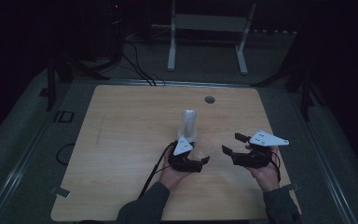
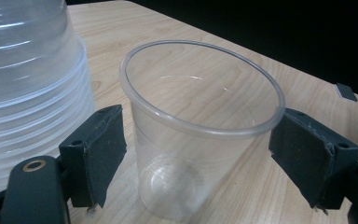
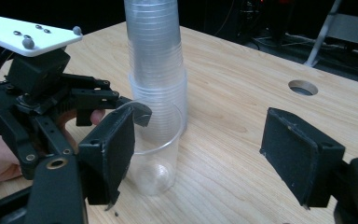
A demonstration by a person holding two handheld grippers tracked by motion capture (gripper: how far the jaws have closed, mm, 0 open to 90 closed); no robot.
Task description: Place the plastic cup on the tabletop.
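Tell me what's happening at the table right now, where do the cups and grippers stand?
A person holds a gripper in each hand over a wooden table. The left gripper has its jaws open around a single clear cup standing upright, pads apart from its wall. Beside that cup stands the tall stack of clear cups. The right gripper is open and holds nothing, facing the cup from the side.

Both forearms reach in side by side. The left hand-held gripper [image 1: 196, 157] has its 2 jaws spread wide apart, and the right hand-held gripper [image 1: 233, 144] likewise gapes.
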